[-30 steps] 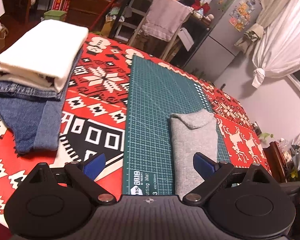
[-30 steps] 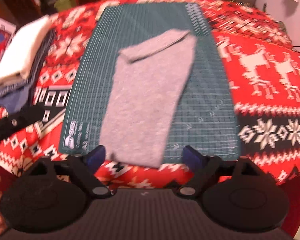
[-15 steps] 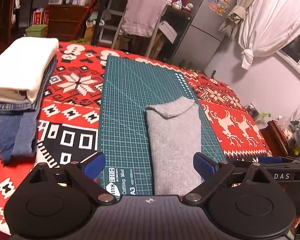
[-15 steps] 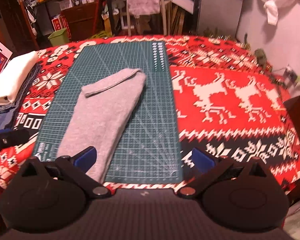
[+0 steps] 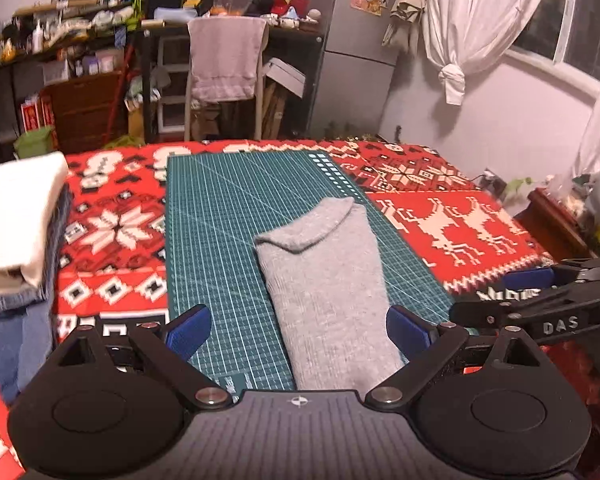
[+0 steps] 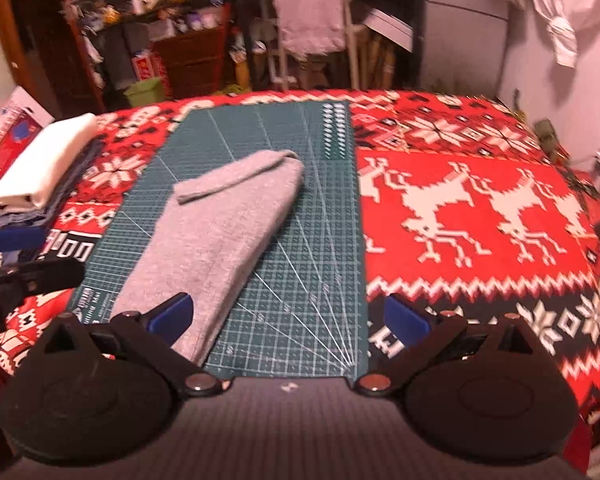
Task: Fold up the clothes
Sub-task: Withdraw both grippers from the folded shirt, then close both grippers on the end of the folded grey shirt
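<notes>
Folded grey garment (image 5: 324,280) lies between left claw's (image 5: 298,330) spread fingers.

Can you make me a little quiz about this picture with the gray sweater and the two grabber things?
1. True or false: the gray sweater lies folded on the green cutting mat.
2. What sits on top of the pile of jeans at the left edge of the table?
A. a white folded cloth
B. a shoe
C. a book
3. Fill in: both the left gripper and the right gripper are ____ and hold nothing.

Key: 1 true. 2 A, the white folded cloth. 3 open.
</notes>
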Action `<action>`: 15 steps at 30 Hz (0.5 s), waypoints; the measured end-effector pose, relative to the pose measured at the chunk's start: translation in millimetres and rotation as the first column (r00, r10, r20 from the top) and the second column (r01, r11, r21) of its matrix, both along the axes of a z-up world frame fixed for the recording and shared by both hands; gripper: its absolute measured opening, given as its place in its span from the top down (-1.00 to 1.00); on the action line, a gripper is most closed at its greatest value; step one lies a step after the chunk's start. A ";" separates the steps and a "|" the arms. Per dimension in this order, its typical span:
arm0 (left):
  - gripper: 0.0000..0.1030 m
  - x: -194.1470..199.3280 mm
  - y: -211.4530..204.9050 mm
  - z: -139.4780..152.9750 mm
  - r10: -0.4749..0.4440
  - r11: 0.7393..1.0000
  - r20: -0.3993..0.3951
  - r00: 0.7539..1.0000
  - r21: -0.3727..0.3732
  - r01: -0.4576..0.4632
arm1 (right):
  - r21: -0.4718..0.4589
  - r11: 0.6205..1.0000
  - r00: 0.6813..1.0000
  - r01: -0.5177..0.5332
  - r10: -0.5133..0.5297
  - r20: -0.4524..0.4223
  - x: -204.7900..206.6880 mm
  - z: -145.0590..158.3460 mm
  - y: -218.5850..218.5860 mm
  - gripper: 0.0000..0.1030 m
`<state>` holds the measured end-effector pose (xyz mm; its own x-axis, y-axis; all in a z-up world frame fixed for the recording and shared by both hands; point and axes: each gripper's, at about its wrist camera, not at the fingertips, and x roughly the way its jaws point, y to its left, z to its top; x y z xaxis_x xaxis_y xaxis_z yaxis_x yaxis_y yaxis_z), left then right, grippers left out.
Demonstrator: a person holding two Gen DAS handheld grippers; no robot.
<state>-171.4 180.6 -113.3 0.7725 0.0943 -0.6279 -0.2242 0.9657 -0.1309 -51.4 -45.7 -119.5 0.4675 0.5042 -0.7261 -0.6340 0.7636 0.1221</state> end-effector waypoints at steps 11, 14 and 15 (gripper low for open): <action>-0.84 22.1 -4.1 -10.9 -0.058 0.995 0.018 0.998 -0.078 0.059 | 0.225 0.971 0.995 0.081 -0.064 -0.083 21.6 -14.2 -14.4 -0.99; -0.81 25.8 4.6 -11.9 -0.063 0.978 0.058 0.996 -0.193 0.073 | 0.252 0.964 0.995 0.080 -0.063 -0.076 22.8 -18.8 -11.8 -0.92; -0.77 28.4 6.7 -12.5 -0.059 0.975 0.056 0.997 -0.212 0.069 | 0.255 0.964 0.996 0.077 -0.060 -0.071 22.6 -20.2 -10.3 -0.78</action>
<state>-143.1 187.3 -125.8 0.8027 -0.0888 -0.5897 -0.1512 0.9262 -0.3453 -28.8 -56.0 -139.7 0.4653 0.6465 -0.6046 -0.5662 0.7424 0.3580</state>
